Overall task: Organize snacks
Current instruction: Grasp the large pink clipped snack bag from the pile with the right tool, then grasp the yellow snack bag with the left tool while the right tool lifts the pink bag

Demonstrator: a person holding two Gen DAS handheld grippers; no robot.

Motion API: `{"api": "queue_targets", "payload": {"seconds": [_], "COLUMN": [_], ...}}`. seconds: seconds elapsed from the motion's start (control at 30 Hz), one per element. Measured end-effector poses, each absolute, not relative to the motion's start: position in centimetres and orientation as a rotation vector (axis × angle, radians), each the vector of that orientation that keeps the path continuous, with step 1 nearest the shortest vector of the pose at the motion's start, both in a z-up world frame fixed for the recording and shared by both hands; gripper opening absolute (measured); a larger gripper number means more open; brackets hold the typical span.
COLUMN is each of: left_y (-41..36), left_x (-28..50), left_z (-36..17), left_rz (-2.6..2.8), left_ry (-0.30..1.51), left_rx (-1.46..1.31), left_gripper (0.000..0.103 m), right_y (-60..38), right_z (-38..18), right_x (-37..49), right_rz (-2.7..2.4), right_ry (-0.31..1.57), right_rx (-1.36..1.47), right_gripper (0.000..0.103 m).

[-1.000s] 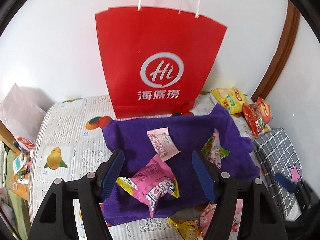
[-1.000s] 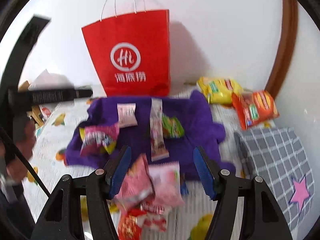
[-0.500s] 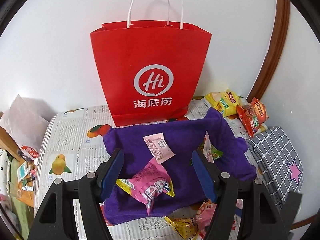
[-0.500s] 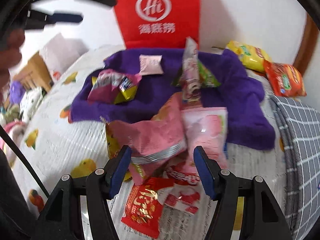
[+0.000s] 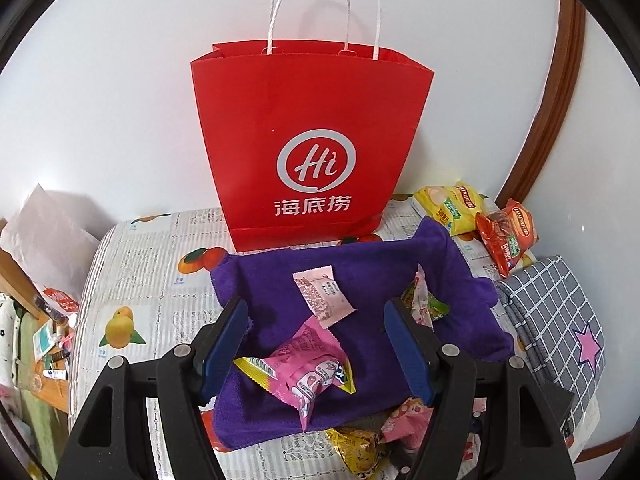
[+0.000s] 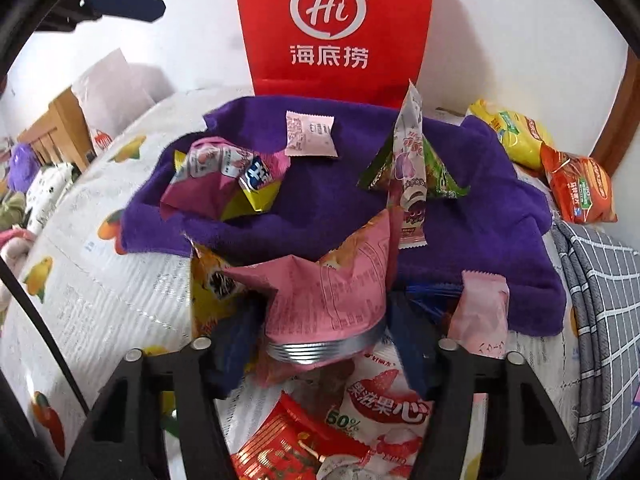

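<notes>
The right gripper (image 6: 324,332) sits low over the near edge of the purple towel (image 6: 332,200), its blue fingers (image 6: 236,344) spread to either side of a crumpled pink snack bag (image 6: 332,300) whose silver crimped end lies between them; whether the pads are actually pressing the bag cannot be told. Nearer than the towel, on the fruit-print tablecloth (image 6: 100,300), lie a white-and-red fruit-jelly packet (image 6: 384,404), a red packet (image 6: 288,448), a pale pink sachet (image 6: 482,312) and a yellow-orange packet (image 6: 208,292) just left of the pink bag.

The left gripper (image 5: 316,344) hangs above the same towel (image 5: 380,272) with its jaws wide apart and nothing between them. Under it, on the towel's near half, rests a pink-and-yellow snack pack (image 5: 308,368). Toward the towel's middle lies a small pink sachet (image 5: 322,294), and on its right part a long pink wrapper (image 6: 410,168) lies across a green packet (image 6: 440,176).

Off the towel's far right corner lie a yellow chip bag (image 5: 450,208) and a red-orange chip bag (image 5: 508,236); a grey checked cloth (image 5: 552,312) lies to the towel's right. Behind the towel, against the white wall, stands the red paper bag (image 5: 312,140), upright, with white handles
</notes>
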State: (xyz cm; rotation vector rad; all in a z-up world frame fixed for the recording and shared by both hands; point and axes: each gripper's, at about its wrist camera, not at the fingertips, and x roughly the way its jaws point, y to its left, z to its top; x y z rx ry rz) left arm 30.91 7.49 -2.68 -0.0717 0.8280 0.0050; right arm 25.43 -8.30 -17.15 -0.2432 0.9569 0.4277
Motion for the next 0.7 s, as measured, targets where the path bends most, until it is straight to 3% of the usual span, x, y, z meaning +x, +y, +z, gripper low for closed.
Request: {"api": "queue_targets", "payload": {"seconds": [0.13, 0.47, 0.7], "left_y": [7.0, 5.7, 5.8], "left_x": [30.4, 28.5, 24.7], "left_z": [-2.3, -1.5, -8.0], "left_rz": [0.002, 0.021, -0.030], "left_ry": [0.818, 0.806, 0.921], "left_rx": [-0.060, -0.026, -0.071], "left_gripper": [0.069, 0.069, 0.069], "right_y": [-8.9, -14.2, -19.1], "right_z": [-15.8, -12.0, -13.9], "right_x": [24.1, 18.3, 16.5], "right_rz": [0.459, 0.430, 0.332], "right_ry": [0.936, 0.887, 0.912], "right_rx": [-0.195, -0.172, -0.137], "right_gripper": [0.056, 0.056, 0.057]}}
